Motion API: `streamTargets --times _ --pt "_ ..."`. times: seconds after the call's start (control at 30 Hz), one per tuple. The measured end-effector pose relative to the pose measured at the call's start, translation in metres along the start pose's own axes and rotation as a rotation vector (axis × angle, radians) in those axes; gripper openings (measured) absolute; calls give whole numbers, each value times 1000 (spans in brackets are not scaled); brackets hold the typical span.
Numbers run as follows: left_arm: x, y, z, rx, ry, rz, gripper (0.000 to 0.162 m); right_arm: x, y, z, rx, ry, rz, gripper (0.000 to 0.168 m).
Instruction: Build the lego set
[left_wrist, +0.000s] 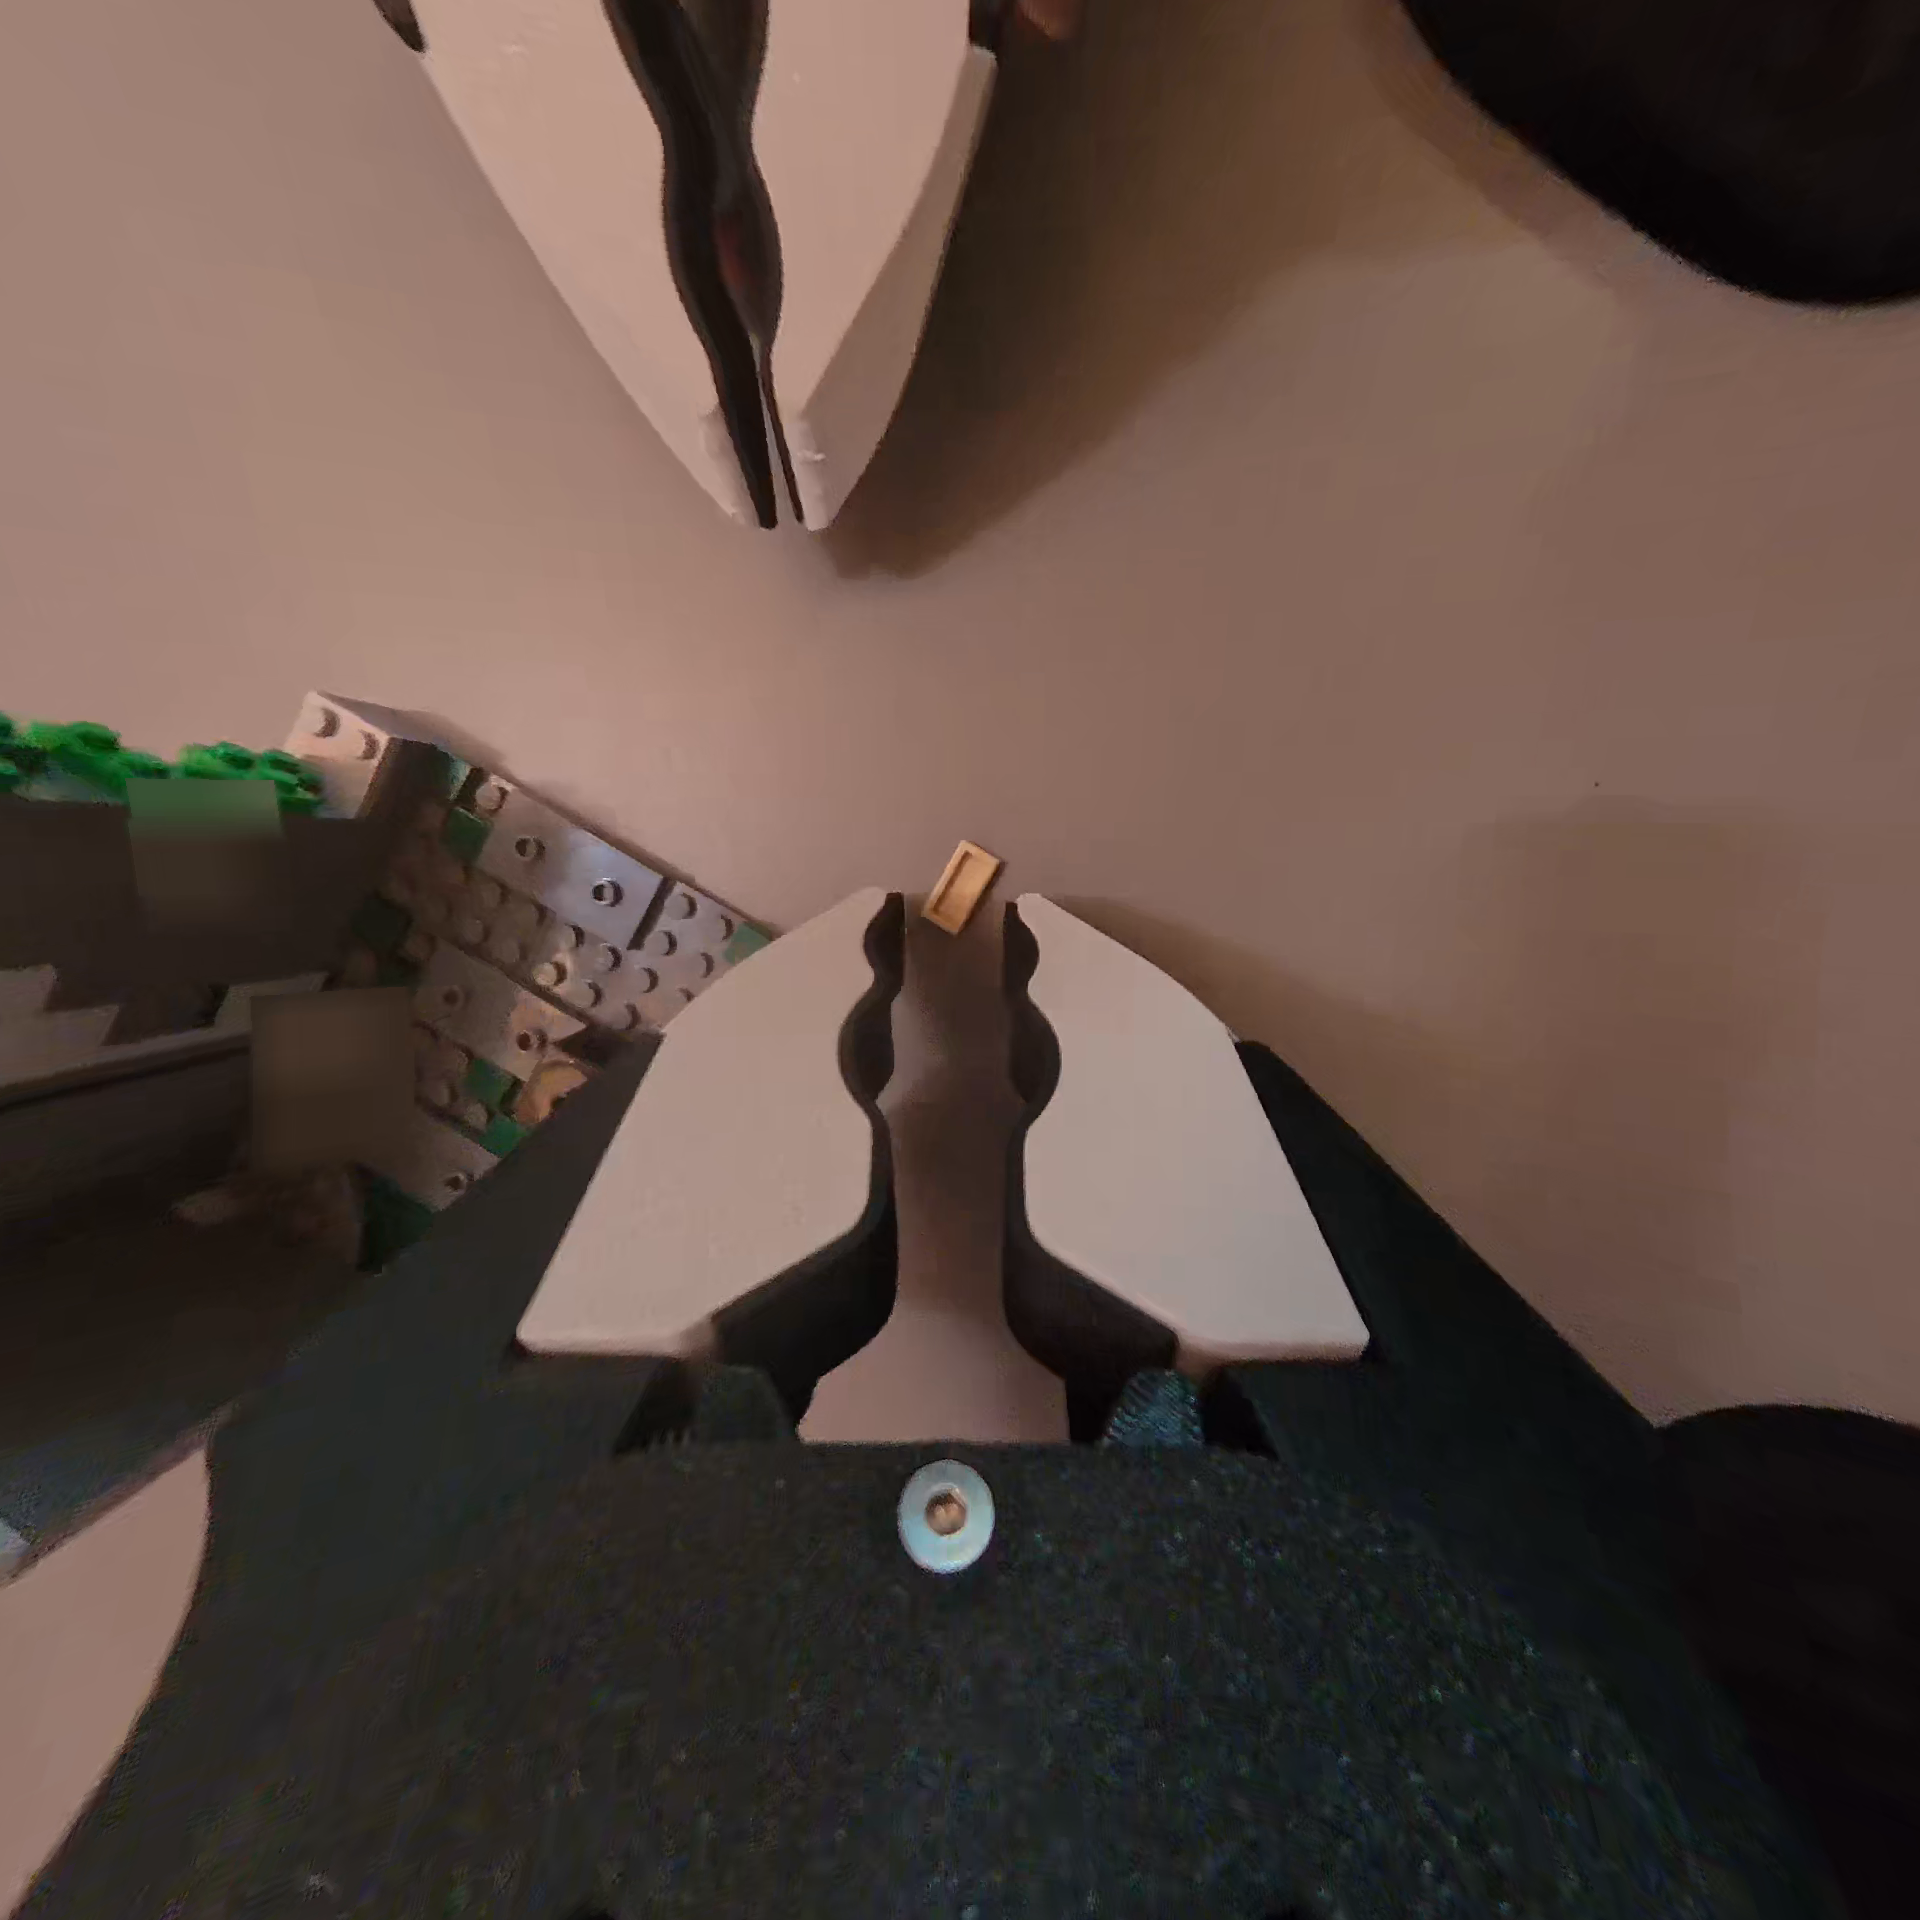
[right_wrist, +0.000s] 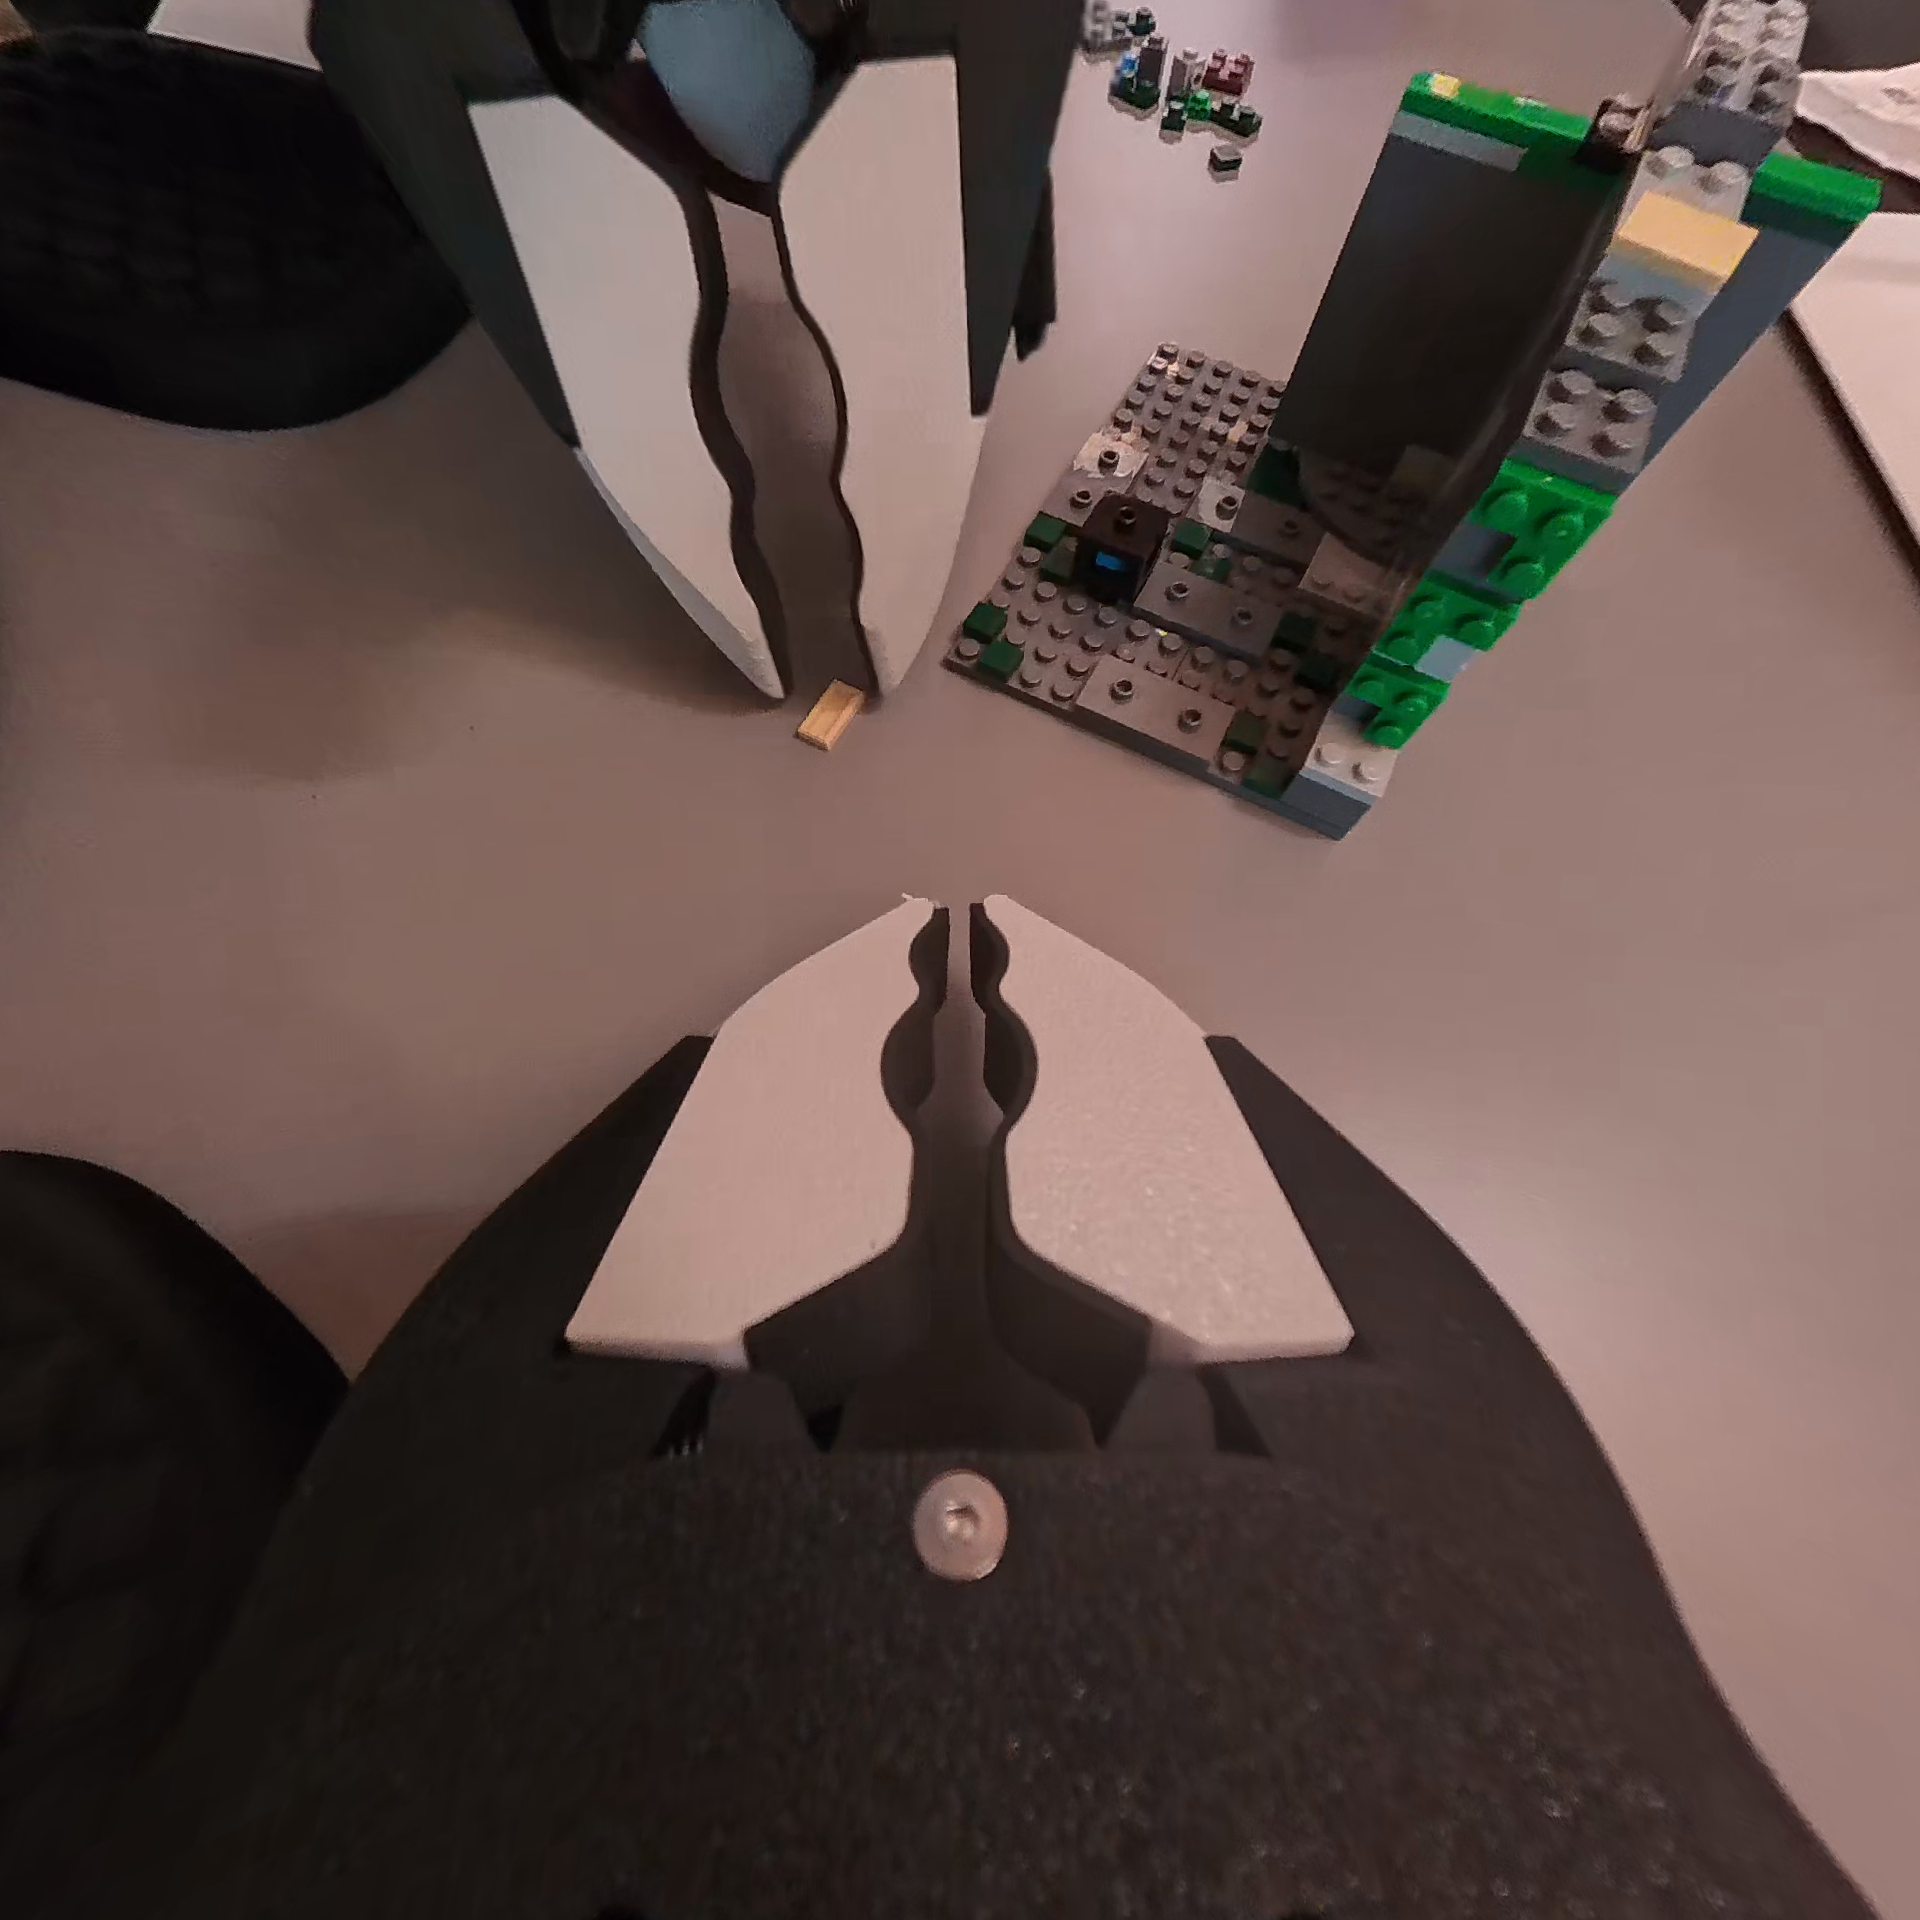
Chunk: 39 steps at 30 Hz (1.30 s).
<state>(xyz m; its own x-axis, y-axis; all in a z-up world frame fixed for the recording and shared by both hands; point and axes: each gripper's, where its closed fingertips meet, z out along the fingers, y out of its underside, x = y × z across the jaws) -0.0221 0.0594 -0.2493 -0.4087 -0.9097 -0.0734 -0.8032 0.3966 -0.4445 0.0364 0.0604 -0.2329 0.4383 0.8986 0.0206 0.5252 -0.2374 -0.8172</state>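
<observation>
A small tan flat piece (left_wrist: 961, 885) lies on the table just ahead of my left gripper (left_wrist: 954, 906), whose fingertips stand open on either side of its near end. It also shows in the right wrist view (right_wrist: 829, 714), below the left gripper (right_wrist: 831, 686). My right gripper (right_wrist: 959, 906) is shut and empty, low over bare table, facing the left one; it shows in the left wrist view (left_wrist: 787, 514). The Lego build (right_wrist: 1174, 582), a grey studded base with a tall grey and green wall (right_wrist: 1475, 343), stands beside the left gripper; it also shows in the left wrist view (left_wrist: 561, 935).
Several loose small bricks (right_wrist: 1184, 83) lie at the far side of the table behind the build. White paper sheets (right_wrist: 1860, 343) lie to the right of the build. A dark rounded object (right_wrist: 197, 239) sits at the table's left. Tip to tip, the grippers are about 7 cm apart. The dark rounded object (right_wrist: 197, 239) is closer to my left gripper, around 20 cm from its tips; the right tips are 25 cm off.
</observation>
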Motion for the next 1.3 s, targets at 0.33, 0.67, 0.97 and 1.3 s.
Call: streamTargets --times 0.33,0.67,0.97,1.3 --pt "5 -8 6 52 80 -8 7 -29 -18 8 67 -40 -170 10" --pt "30 -34 -16 308 402 -215 7 -58 -33 18 81 103 -681 16" --pt "33 -39 -25 369 432 -243 6 -60 -40 14 137 91 -634 3" --pt "11 -42 -47 421 -98 -31 17 -39 -60 -7 292 -316 371 2"
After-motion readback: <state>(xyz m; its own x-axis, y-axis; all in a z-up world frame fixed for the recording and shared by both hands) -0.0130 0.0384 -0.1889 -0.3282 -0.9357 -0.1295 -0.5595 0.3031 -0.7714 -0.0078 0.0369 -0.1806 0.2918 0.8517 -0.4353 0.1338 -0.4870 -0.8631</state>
